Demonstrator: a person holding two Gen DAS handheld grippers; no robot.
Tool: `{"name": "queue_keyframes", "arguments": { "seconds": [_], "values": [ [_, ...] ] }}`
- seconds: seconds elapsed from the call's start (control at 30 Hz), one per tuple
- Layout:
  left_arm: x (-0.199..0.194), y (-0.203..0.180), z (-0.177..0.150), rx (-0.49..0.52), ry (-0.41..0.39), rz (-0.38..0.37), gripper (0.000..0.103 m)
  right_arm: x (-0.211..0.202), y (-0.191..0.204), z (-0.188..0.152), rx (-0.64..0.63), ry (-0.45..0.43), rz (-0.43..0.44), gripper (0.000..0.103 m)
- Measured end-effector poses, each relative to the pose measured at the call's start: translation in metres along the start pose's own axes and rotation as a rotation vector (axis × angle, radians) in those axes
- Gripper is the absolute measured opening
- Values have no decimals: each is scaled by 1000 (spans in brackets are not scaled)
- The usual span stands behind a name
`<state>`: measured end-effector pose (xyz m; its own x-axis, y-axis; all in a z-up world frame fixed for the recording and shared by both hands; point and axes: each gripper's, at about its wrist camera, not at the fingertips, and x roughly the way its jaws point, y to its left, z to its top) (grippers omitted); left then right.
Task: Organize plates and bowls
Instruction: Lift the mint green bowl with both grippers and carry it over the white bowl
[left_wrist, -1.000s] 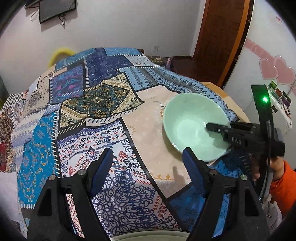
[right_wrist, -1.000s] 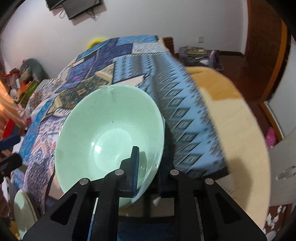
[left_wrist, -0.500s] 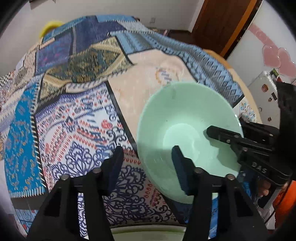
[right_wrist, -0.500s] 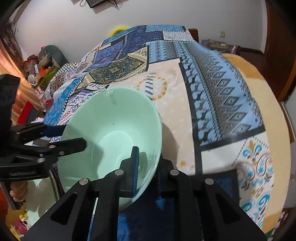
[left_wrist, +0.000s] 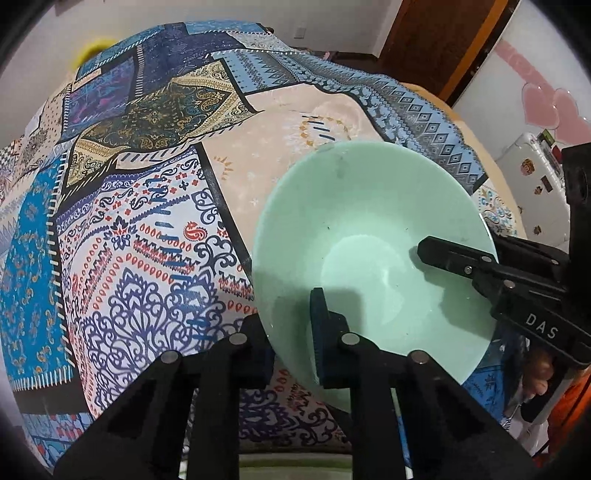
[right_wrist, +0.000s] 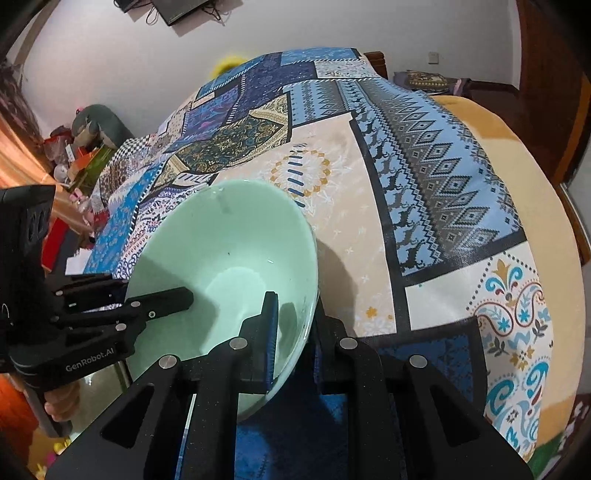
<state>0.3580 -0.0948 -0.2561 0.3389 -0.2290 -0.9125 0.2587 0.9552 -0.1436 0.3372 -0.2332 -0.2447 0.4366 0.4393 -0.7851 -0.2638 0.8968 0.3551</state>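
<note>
A pale green bowl (left_wrist: 354, 236) is held tilted above the patterned tablecloth. My left gripper (left_wrist: 291, 332) is shut on its near rim, one finger inside the bowl and one outside. My right gripper (right_wrist: 291, 336) is shut on the bowl's (right_wrist: 229, 251) opposite rim in the same way. Each gripper shows in the other's view: the right one in the left wrist view (left_wrist: 491, 273), the left one in the right wrist view (right_wrist: 110, 302). A second pale green dish (right_wrist: 99, 398) shows partly below the bowl at the lower left.
The table (right_wrist: 424, 184) carries a blue, beige and white patchwork cloth. Its yellow edge (right_wrist: 554, 221) curves at the right. A wooden door (left_wrist: 436, 40) and a white appliance (left_wrist: 532, 184) stand behind. Clutter (right_wrist: 74, 155) sits at the far left.
My left gripper moved right to the bowl and shut on its rim. My right gripper carried the bowl leftward over the table, still gripping it.
</note>
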Motion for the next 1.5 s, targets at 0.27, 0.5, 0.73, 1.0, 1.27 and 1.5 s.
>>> {"name": "queue_keyframes", "arguments": {
  "seconds": [0.27,0.5,0.73,1.0,1.27,1.5],
  "values": [
    [-34,-8,-15,-5,-54,-8,16,-20,16,-3,-8,-40,-9,14],
    [-74,-8,-26,-18,-129,0,16,-43,37,-3,-38,-82,-10,14],
    [-114,-5,-43,-29,-195,8,16,-65,66,-4,-79,-124,-12,14],
    [-157,9,-70,-51,-255,21,16,-77,99,-17,-109,-158,10,14],
    [-197,34,-109,-103,-311,57,16,-81,141,-27,-160,-168,57,14],
    [-223,61,-142,-157,-344,92,16,-74,176,-36,-199,-159,109,14]
  ]
}}
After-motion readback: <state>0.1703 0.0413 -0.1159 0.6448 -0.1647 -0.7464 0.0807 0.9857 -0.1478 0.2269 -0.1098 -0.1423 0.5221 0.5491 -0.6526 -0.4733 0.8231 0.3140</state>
